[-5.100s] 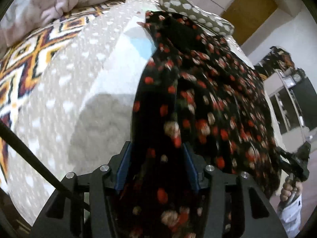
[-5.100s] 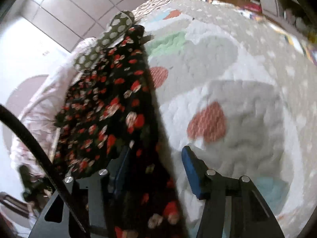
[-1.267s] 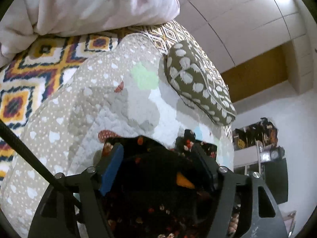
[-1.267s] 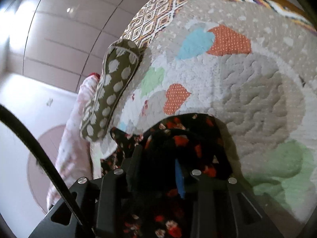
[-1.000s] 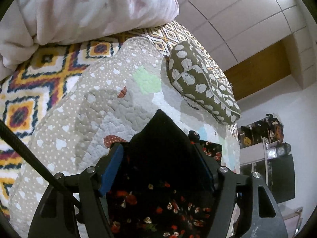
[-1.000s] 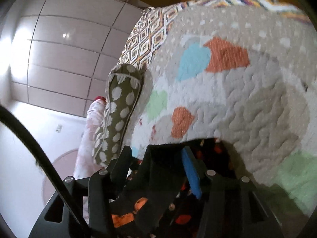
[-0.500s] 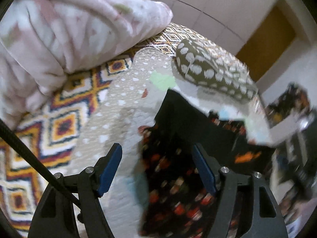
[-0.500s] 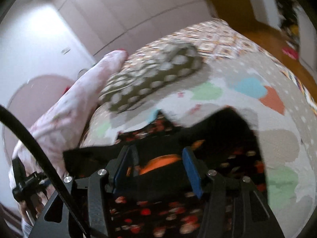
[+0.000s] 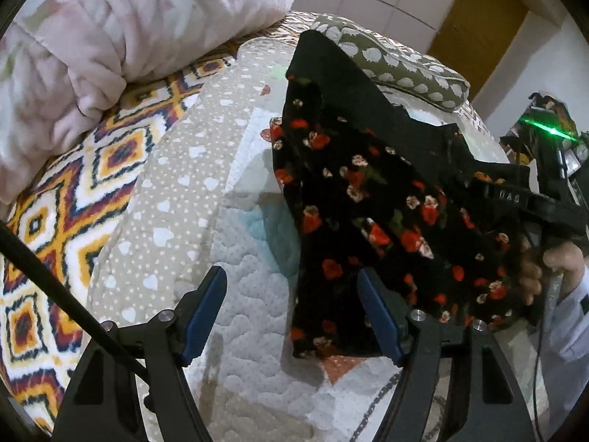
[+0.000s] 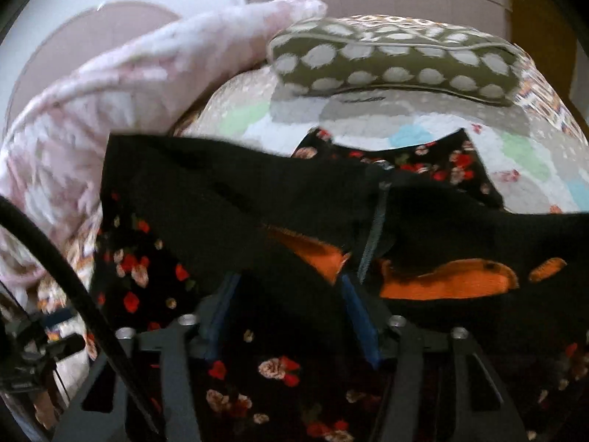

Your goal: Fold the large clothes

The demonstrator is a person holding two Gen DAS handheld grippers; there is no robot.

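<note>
The black dress with red flowers (image 9: pixel 368 202) lies folded on the heart-print quilt (image 9: pixel 176 221), its plain black band uppermost. My left gripper (image 9: pixel 291 313) is open low over the quilt at the dress's near left edge, and only the hem reaches its right pad. In the left wrist view, my right gripper (image 9: pixel 515 199) rests over the dress's far right side, held by a hand (image 9: pixel 559 258). In its own view, the right gripper (image 10: pixel 291 309) has its jaws closing with black fabric (image 10: pixel 239 199) between and over the fingers; orange lining (image 10: pixel 449 280) shows.
An olive pillow with pale spots (image 9: pixel 397 62) lies behind the dress. A bunched pink and white duvet (image 9: pixel 92 37) fills the far left. An orange and navy diamond-pattern blanket (image 9: pixel 55 202) borders the quilt. A brown door (image 9: pixel 478 18) stands beyond the bed.
My left gripper has drawn back off the dress and now hangs over the quilt beside it. The right gripper has rolled and swung across, and the dress's black band now crosses its fingers.
</note>
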